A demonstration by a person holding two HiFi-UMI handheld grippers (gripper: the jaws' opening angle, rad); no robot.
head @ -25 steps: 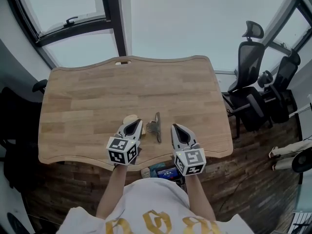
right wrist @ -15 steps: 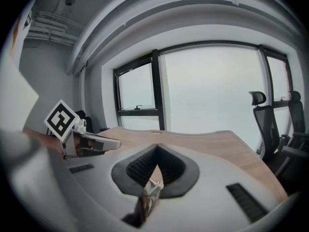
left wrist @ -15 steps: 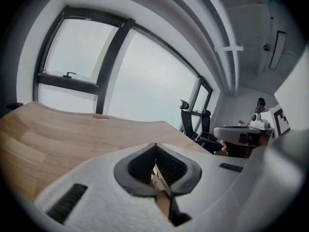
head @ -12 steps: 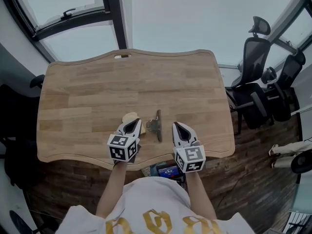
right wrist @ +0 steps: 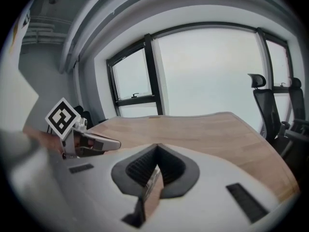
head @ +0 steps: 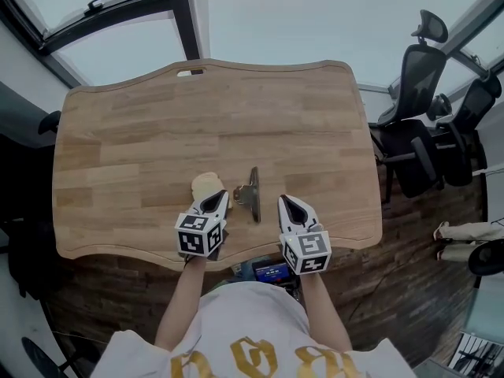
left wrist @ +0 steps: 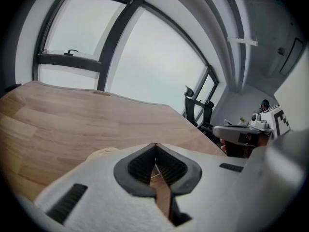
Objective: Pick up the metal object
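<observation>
Two grippers, jaws closed on nothing, at the tabletop's (head: pixel 157 124) near edge.
The metal object (head: pixel 251 194) lies flat between the left gripper (head: pixel 219 201) and the right gripper (head: pixel 284 203), touching neither.

You hold your left gripper (head: pixel 218 200) and right gripper (head: pixel 286 202) over the near edge of the wooden worktop (head: pixel 142 124), jaws pointing away from you. The metal object (head: pixel 251 194) lies between their tips. A pale round piece (head: pixel 205 184) sits just beside the left gripper. Black office chairs (head: pixel 415 93) stand to your right.
</observation>
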